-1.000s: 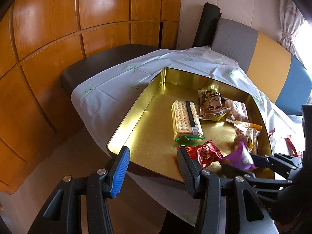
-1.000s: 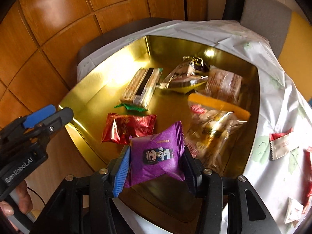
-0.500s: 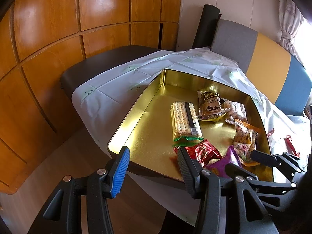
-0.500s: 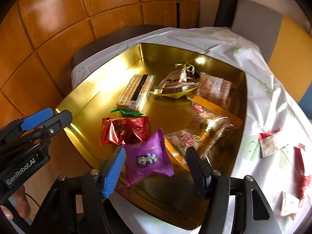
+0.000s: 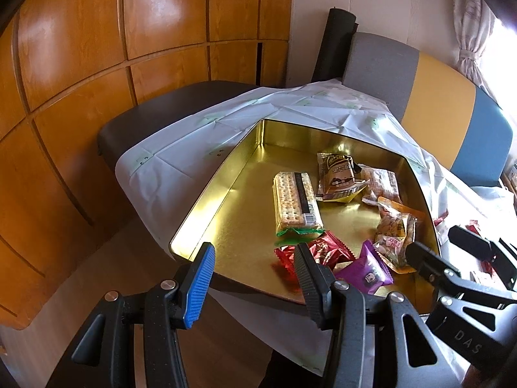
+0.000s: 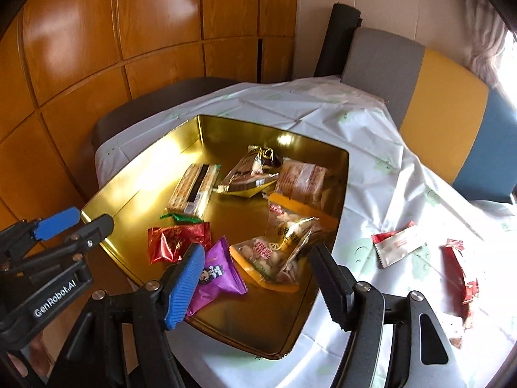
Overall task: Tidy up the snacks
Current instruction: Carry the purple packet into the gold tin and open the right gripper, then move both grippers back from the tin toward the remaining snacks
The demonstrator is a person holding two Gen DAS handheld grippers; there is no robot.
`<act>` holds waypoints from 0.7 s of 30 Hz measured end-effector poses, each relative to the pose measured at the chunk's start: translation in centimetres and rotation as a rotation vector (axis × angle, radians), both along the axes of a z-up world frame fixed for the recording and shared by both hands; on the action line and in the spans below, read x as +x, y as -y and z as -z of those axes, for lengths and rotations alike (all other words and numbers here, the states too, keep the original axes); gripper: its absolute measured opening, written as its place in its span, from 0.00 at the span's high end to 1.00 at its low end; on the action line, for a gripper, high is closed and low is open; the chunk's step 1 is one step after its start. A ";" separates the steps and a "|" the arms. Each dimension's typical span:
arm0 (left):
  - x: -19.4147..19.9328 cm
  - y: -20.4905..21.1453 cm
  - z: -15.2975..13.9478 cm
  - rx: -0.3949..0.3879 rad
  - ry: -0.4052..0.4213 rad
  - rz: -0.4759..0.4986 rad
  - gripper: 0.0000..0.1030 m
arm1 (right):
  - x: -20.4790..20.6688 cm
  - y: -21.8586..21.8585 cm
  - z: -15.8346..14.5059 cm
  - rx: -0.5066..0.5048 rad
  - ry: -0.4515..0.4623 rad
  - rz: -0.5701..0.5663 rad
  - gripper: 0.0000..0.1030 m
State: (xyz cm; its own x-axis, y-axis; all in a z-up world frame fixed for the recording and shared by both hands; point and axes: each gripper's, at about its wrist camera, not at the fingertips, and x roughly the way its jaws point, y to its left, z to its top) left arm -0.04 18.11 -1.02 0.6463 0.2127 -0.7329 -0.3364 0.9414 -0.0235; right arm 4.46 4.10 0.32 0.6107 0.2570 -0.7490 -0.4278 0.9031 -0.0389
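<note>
A gold tin tray (image 6: 342, 194) (image 5: 213, 194) on the white tablecloth holds several snack packets. The purple packet (image 6: 219, 274) (image 5: 365, 270) lies free in the tray's near corner, beside a red packet (image 6: 176, 237) (image 5: 326, 247) and a peanut bag (image 6: 281, 249) (image 5: 392, 236). My right gripper (image 6: 258, 278) hangs above that corner, its jaws opening, with nothing pressed between them. My left gripper (image 5: 255, 278) stands open and empty over the tray's near edge. Farther in lie a cracker pack (image 6: 194, 190) (image 5: 295, 200) and a brown bag (image 6: 248, 174).
Loose packets lie on the cloth right of the tray: a white and red one (image 6: 397, 245), a red one (image 6: 458, 268). A grey, yellow and blue chair back (image 6: 446, 103) stands behind the table. Wooden wall panels (image 6: 97, 48) close the left side.
My right gripper let go of the purple packet, which now lies in the tray. That gripper opened wider and lifted back. The left gripper stayed put.
</note>
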 end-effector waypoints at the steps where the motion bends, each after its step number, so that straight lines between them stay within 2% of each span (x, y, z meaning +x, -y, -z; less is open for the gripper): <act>1: 0.0 0.0 0.0 0.002 0.001 0.000 0.50 | -0.1 0.0 -0.2 0.000 0.006 -0.001 0.33; 10: 0.2 0.1 0.0 0.011 -0.006 -0.007 0.50 | -0.8 -0.1 -1.7 0.008 0.084 0.017 0.32; 21: 0.6 0.9 0.0 0.032 -0.020 0.007 0.50 | -1.3 0.3 -2.6 0.012 0.130 0.019 0.30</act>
State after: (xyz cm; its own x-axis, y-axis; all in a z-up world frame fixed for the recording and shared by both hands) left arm 0.54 17.21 -1.02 0.6335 0.2313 -0.7383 -0.3296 0.9440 0.0129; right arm 3.19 3.81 2.95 0.7075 0.2528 -0.6599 -0.4023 0.9118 -0.0820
